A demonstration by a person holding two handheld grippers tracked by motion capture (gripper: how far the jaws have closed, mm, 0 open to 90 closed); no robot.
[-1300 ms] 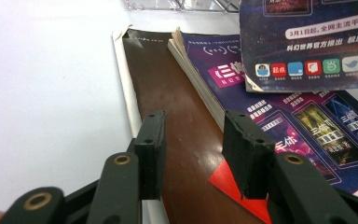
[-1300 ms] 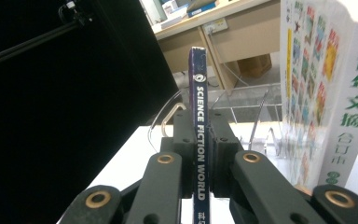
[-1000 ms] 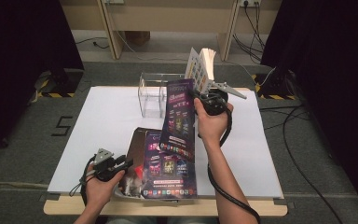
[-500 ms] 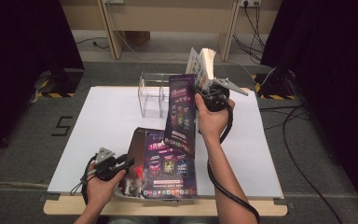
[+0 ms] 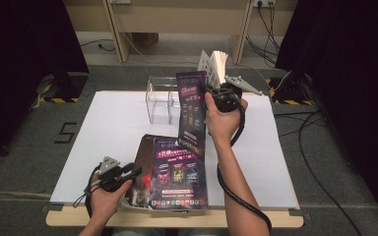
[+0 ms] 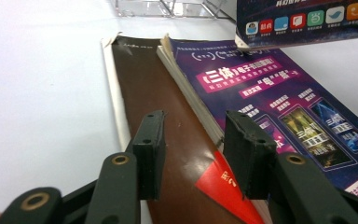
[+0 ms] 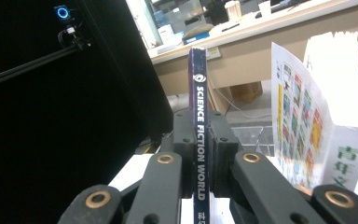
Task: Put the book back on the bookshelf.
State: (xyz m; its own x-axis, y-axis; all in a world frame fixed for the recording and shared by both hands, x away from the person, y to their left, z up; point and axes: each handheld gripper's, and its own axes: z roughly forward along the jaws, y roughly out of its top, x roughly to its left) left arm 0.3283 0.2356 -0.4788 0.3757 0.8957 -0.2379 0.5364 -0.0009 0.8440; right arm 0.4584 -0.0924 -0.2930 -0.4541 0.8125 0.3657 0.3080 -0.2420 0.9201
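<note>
Two magazines matter here, and the coming move turns on how the lifted one stands to the clear rack behind it. The right tongs (image 5: 207, 93) are clamped narrow on the spine of the lifted magazine (image 5: 192, 110); in the right gripper view the two pads press either side of the spine lettering (image 7: 199, 140). That magazine hangs upright, its long axis running top to bottom, cover facing the person's left, above the middle of the table (image 5: 103, 128). The clear rack (image 5: 163, 101) stands just beyond and to its left, near the far edge of the table, so the rack lies ahead of the right tongs and a little leftward. A white book (image 5: 215, 66) stands past the right hand, toward the far right corner, close by the tongs' body.

The left tongs (image 5: 128, 173) sit at the near edge, jaws standing apart at middling width with nothing pinched; in the left gripper view they frame the brown book (image 6: 168, 116) that lies flat under the second magazine (image 6: 279, 102). That flat pile has its long axis running from the near edge toward the far edge, its left side nearest the left tongs.

By my judgement the right hand is the nearer to the rack and should carry the upright magazine forward and left, keeping it vertical so its lower edge meets a slot squarely.
</note>
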